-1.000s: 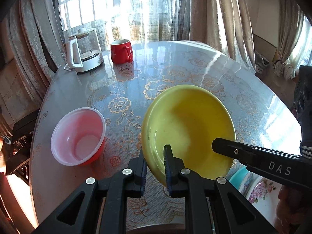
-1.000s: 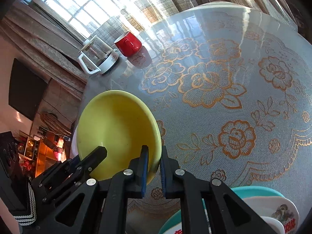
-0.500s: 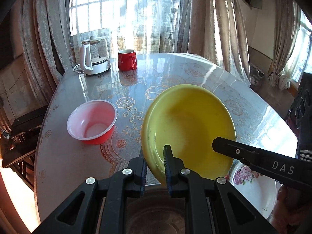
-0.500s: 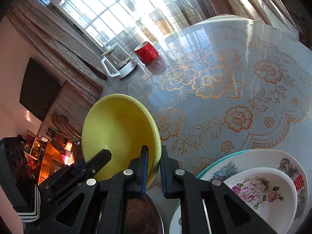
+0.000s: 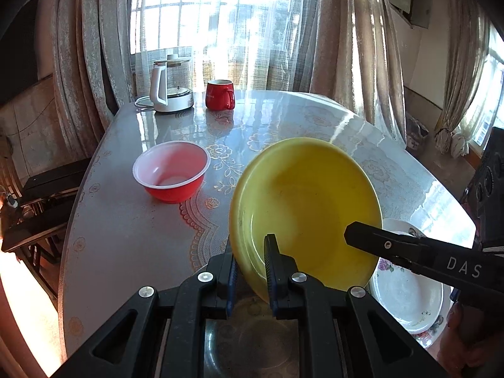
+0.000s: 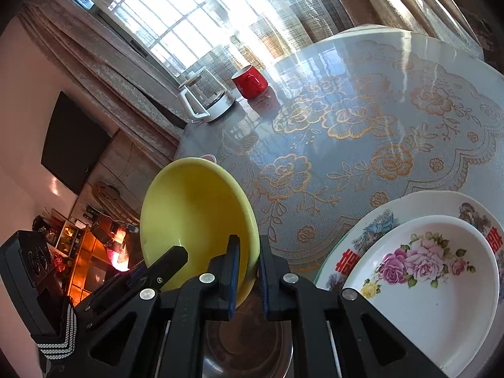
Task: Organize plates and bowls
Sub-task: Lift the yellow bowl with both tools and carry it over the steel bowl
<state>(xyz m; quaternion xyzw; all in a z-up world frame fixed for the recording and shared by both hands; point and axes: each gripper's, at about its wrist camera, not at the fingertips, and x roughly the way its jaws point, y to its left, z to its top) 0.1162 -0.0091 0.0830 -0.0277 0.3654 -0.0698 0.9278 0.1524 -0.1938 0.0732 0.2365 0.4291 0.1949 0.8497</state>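
Note:
Both grippers hold one yellow bowl tilted above the table. My left gripper is shut on its near left rim. My right gripper is shut on the opposite rim of the yellow bowl; one of its fingers reaches in from the right in the left wrist view. A red bowl with a white inside stands on the table to the left. A white flowered bowl rests in a large patterned plate at the right. A metal bowl lies under the grippers.
A glass kettle and a red mug stand at the table's far side by the curtained window. The round table has a lace-patterned glossy top. A dark chair is off its left edge.
Both grippers have drawn back toward the near table edge with the yellow bowl held between them. The flowered bowl, its plate and the metal bowl have come into view.

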